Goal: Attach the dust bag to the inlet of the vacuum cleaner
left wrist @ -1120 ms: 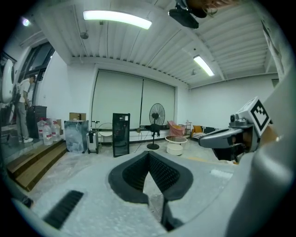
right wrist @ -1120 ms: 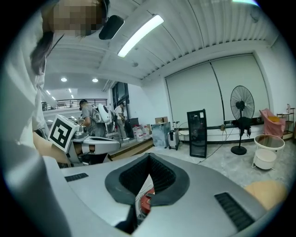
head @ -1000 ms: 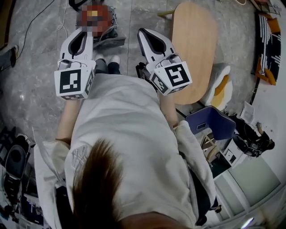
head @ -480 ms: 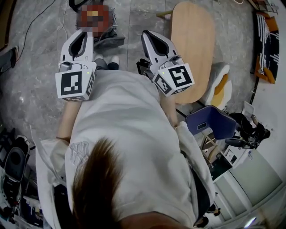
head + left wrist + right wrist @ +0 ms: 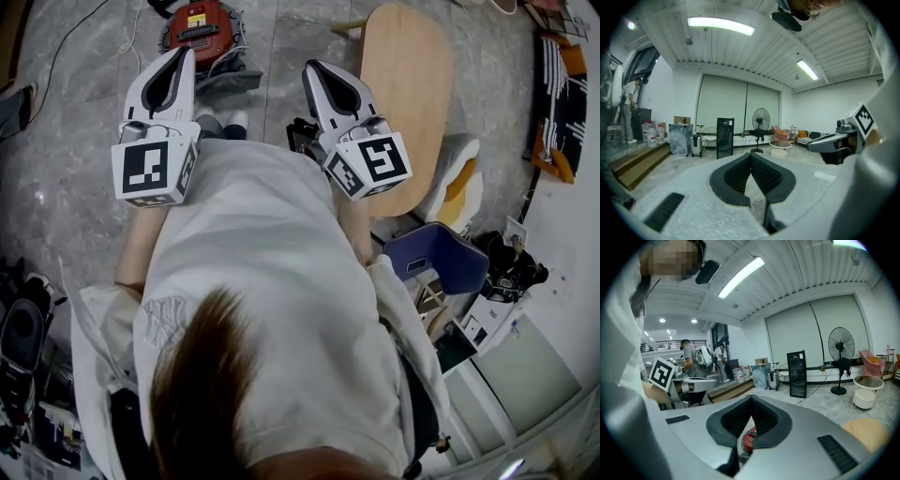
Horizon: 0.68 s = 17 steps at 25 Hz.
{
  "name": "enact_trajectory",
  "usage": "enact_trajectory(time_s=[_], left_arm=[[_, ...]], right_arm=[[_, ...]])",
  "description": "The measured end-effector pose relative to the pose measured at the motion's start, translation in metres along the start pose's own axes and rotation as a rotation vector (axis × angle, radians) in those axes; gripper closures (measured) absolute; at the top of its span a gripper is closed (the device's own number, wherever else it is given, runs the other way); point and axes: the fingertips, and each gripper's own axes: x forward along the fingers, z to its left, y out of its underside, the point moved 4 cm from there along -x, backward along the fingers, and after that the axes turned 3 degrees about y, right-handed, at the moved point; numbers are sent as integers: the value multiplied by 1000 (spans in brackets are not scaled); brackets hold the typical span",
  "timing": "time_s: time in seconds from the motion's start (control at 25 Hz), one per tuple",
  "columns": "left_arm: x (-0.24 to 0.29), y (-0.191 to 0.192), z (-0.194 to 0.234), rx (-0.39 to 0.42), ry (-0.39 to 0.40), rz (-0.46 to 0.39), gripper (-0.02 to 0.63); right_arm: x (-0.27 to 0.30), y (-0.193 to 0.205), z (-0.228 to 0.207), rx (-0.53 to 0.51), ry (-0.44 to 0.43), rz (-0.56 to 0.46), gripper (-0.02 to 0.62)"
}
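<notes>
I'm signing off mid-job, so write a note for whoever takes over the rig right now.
Left gripper: fingers shut, empty.
Right gripper: the same.
Both are held out forward, apart from each other.
The red vacuum cleaner is on the floor ahead, untouched.
Dust bag: not made out in any view.
Done: nothing visible.
Left: find the bag, fit it on the inlet.
</notes>
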Motion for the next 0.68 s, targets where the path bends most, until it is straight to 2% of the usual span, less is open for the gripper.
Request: enact_trajectory(time_s=[0.68], left_arm=[[7,-2,-6,12,4,22,589]], right_arm=[[-3,3,-12,9,4,22,595]])
